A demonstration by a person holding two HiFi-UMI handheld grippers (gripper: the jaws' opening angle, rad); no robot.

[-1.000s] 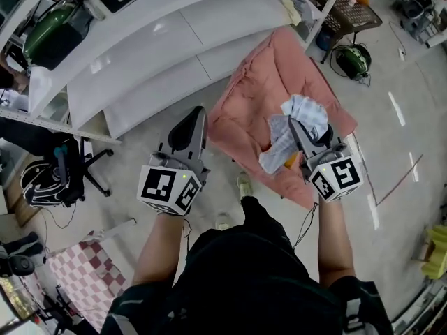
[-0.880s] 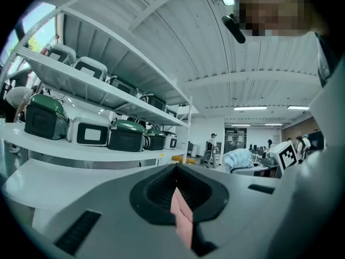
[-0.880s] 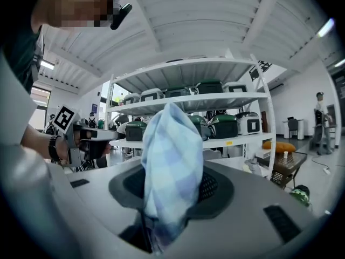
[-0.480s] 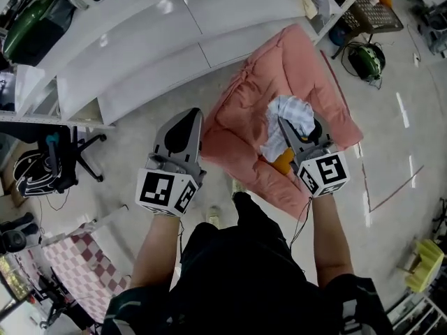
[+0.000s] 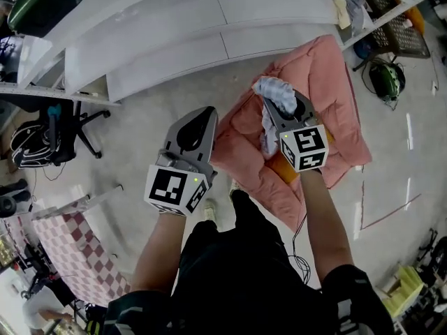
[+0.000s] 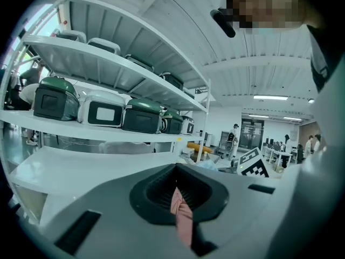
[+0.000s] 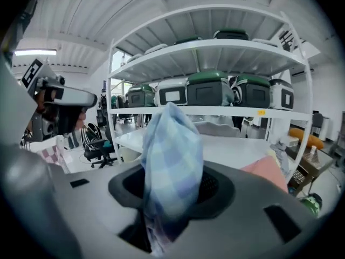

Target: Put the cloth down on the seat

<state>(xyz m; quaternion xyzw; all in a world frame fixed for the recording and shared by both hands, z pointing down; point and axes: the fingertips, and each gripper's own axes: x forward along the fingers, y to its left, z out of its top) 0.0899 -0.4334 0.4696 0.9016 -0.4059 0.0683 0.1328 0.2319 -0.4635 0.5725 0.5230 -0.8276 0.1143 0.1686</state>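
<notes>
Right gripper view is showing the right gripper (image 7: pixel 171 201) pinching the cloth (image 7: pixel 172 150), a blue-and-white checked piece. Its jaws are closing on the bunched middle, while one soft lobe is billowing up above them and the rest is trailing down below. The fabric is looking light and limp, so it will likely sag, fold and drape rather than keep any shape. It should not slip easily, and a pinch on a gathered bunch like this one is probably the surest hold. Seen from the head view, that gripper is hanging over the near part of the seat (image 5: pixel 328 82), a rumpled pink cushion on the floor. The right forearm is reaching out nearly straight in front of the person. The left gripper (image 5: pixel 194 128) is pointing at the floor just beside the seat's edge with its jaws pressed together. A pink sliver is showing in their slit, and whether that is caught fabric I cannot tell.
</notes>
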